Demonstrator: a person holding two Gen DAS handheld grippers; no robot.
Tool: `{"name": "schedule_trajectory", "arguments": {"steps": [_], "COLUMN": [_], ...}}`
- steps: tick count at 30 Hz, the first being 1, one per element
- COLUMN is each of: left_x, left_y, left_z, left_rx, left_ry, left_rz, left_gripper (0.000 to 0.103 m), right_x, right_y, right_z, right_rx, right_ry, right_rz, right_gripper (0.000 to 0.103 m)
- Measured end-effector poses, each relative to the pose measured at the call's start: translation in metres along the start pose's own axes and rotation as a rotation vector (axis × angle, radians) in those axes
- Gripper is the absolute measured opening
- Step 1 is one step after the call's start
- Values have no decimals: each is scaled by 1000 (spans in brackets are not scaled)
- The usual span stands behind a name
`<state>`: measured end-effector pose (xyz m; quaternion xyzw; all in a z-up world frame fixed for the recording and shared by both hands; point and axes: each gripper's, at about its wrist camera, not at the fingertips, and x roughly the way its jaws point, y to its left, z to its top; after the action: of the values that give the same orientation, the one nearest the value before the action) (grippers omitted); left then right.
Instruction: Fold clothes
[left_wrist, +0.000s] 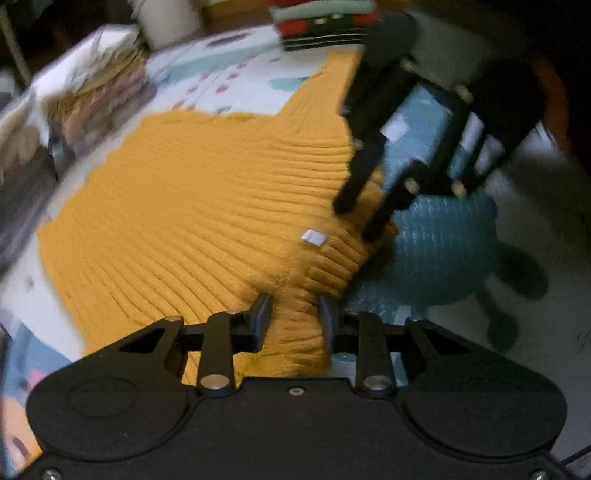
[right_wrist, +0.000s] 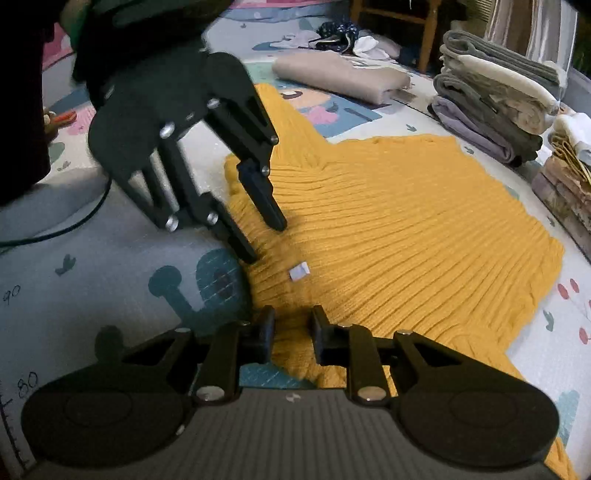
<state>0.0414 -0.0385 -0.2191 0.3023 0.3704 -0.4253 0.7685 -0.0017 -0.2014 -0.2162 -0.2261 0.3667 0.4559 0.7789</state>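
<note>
A mustard yellow ribbed sweater (left_wrist: 192, 206) lies spread flat on a patterned play mat, with a small white label (left_wrist: 313, 237) near its collar. It also shows in the right wrist view (right_wrist: 406, 229), with its label (right_wrist: 298, 272). My left gripper (left_wrist: 293, 317) is shut on a bunched fold of the sweater at the collar edge; it appears in the right wrist view (right_wrist: 267, 240). My right gripper (right_wrist: 293, 328) is shut on the sweater's edge; it appears in the left wrist view (left_wrist: 356, 225) by the collar.
Stacks of folded clothes (right_wrist: 495, 99) stand at the right of the mat, with a beige folded garment (right_wrist: 340, 75) behind and a wooden chair (right_wrist: 424, 26) beyond. A folded pile (left_wrist: 325, 26) and a heap of clothes (left_wrist: 96, 99) lie past the sweater. A cable (right_wrist: 55, 229) crosses the mat.
</note>
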Motion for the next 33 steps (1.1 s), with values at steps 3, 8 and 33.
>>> {"name": "schedule_trajectory", "arguments": {"steps": [3,8,33], "left_x": [-5,-16,-3], "left_y": [17,25,13], "left_z": [8,19,166], "left_rx": [-62,-53,154], "left_ry": [27,51,129], "left_rz": [-59,-103,-200], "left_gripper": [27,34,66], "right_x": [-12,-38,-131], "right_y": [-8,-52,-207], "right_z": [1,-22,-256], "right_rx": [54,351,1575], "right_ry": [-18,-40,-473], "right_rz": [15,-32,-407], "right_gripper": [24,25,42]}}
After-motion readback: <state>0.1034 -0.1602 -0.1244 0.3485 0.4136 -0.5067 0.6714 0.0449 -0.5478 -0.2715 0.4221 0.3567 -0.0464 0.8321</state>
